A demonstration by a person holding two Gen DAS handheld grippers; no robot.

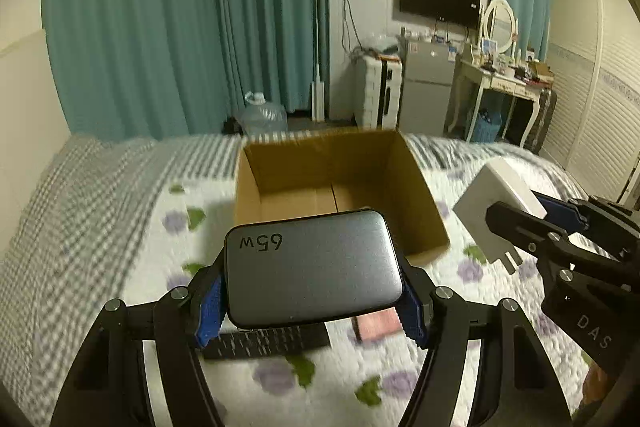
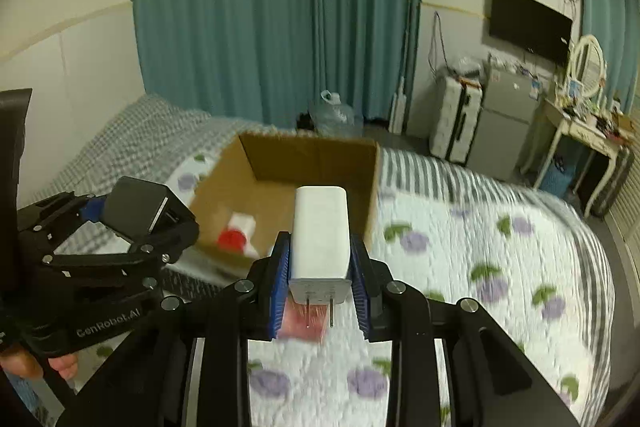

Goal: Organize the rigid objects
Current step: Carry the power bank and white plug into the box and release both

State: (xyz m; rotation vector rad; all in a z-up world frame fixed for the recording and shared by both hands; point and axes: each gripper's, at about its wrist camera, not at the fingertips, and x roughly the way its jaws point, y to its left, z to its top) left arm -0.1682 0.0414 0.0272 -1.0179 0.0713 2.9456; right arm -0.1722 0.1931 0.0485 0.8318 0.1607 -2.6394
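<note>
My left gripper [image 1: 314, 301] is shut on a grey 65W charger [image 1: 312, 267], held above the bed just in front of an open cardboard box [image 1: 424, 195]. My right gripper [image 2: 320, 291] is shut on a white plug charger [image 2: 320, 239], prongs toward the camera, near the box's [image 2: 368, 187] front right corner. In the left wrist view the white charger [image 1: 496, 203] and right gripper [image 1: 532, 223] show at the right. In the right wrist view the left gripper [image 2: 120, 215] with the grey charger [image 2: 134, 207] shows at the left. A red-and-white object [image 2: 236, 231] lies in the box.
A black remote [image 1: 268, 343] and a pink item [image 1: 380, 323] lie on the floral quilt [image 1: 168, 235] under the left gripper; the pink item [image 2: 304, 323] also shows under the right gripper. Beyond the bed stand a water jug [image 1: 262, 115], suitcase [image 1: 378, 91], fridge [image 1: 426, 87] and dressing table [image 1: 504, 83].
</note>
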